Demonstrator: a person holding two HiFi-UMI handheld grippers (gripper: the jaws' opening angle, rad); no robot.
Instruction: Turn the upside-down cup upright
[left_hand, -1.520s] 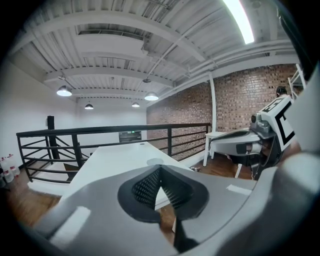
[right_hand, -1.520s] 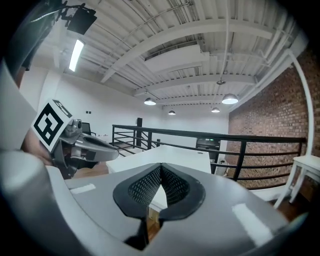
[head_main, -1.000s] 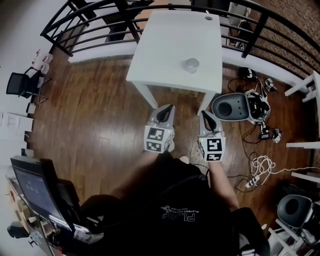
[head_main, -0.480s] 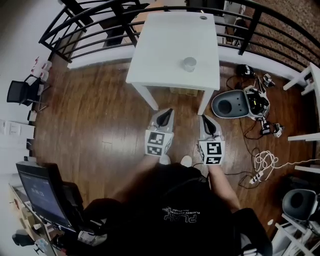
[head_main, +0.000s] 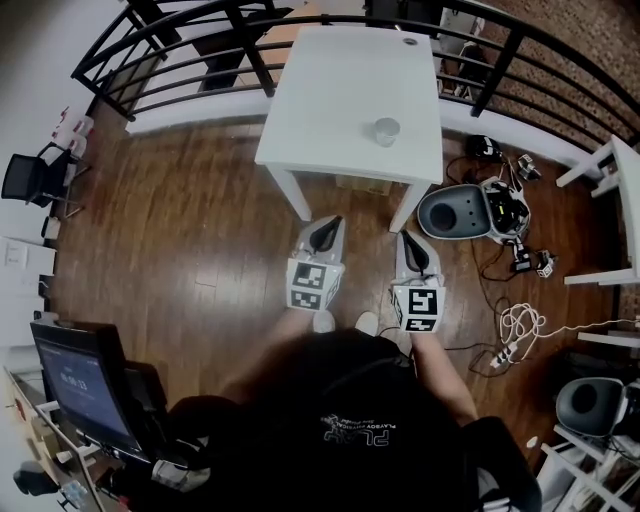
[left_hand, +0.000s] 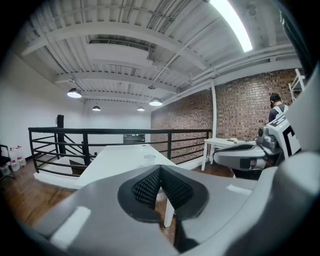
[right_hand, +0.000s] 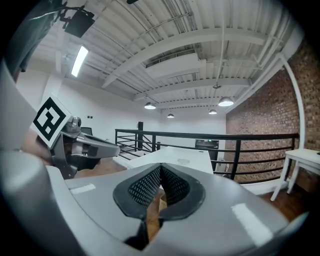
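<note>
A small clear cup (head_main: 386, 131) stands near the right front part of the white table (head_main: 330, 90); it also shows far off in the left gripper view as the cup (left_hand: 149, 159) and in the right gripper view as the cup (right_hand: 183, 161). Both grippers hang over the wooden floor, well short of the table. My left gripper (head_main: 326, 226) is shut with nothing in it. My right gripper (head_main: 412, 240) is shut too, empty. The jaw tips meet in both gripper views, left gripper (left_hand: 160, 171) and right gripper (right_hand: 161, 170).
A black railing (head_main: 200, 70) runs behind and beside the table. A grey round device (head_main: 458, 212) and tangled cables (head_main: 520, 330) lie on the floor at the right. A monitor (head_main: 80, 385) stands at the lower left. A white shelf (head_main: 615, 190) is at the far right.
The view has shifted slightly: both grippers sit a little lower and closer to the body, and the table appears marginally nearer. Both grippers stay shut.
</note>
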